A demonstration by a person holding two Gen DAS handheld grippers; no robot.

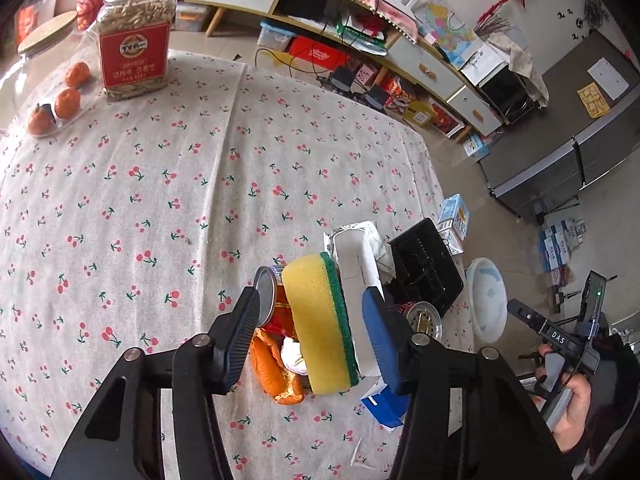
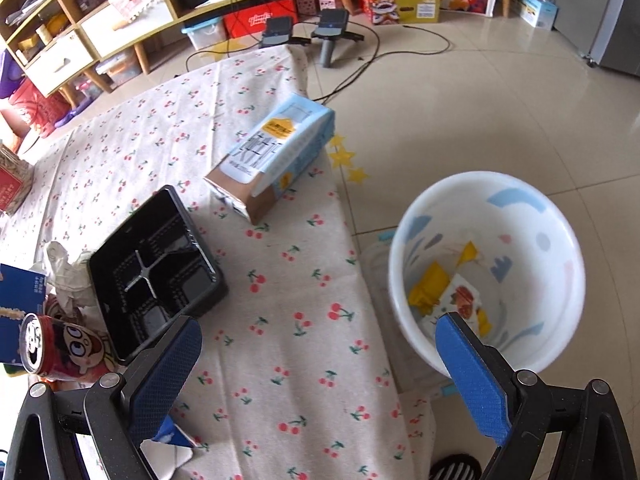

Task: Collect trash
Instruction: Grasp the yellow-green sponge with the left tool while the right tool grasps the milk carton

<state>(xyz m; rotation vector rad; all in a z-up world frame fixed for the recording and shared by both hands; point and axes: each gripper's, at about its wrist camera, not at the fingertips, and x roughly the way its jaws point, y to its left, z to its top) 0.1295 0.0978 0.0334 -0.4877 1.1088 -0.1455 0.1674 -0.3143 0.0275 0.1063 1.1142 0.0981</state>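
My left gripper [image 1: 310, 340] is open over a trash pile on the cherry-print tablecloth [image 1: 160, 200]. Between its fingers lie a yellow-green sponge [image 1: 320, 320], orange peel [image 1: 276, 372], a crumpled tissue [image 1: 294, 356], a red can [image 1: 268, 296] and a white carton [image 1: 356, 276]. My right gripper [image 2: 320, 368] is open and empty above the table edge. Its right finger hangs over the white trash basin [image 2: 488, 272] on the floor, which holds yellow and printed wrappers [image 2: 444, 296]. A black food tray [image 2: 156, 272], a red cartoon can [image 2: 60, 346] and a blue milk carton [image 2: 272, 160] lie on the table.
A jar of seeds [image 1: 136, 36], a glass jar [image 1: 36, 76] and tangerines [image 1: 68, 102] stand at the table's far left. A torn blue box [image 1: 384, 404] lies by the left gripper. Shelves [image 2: 120, 20], cables and boxes line the floor beyond.
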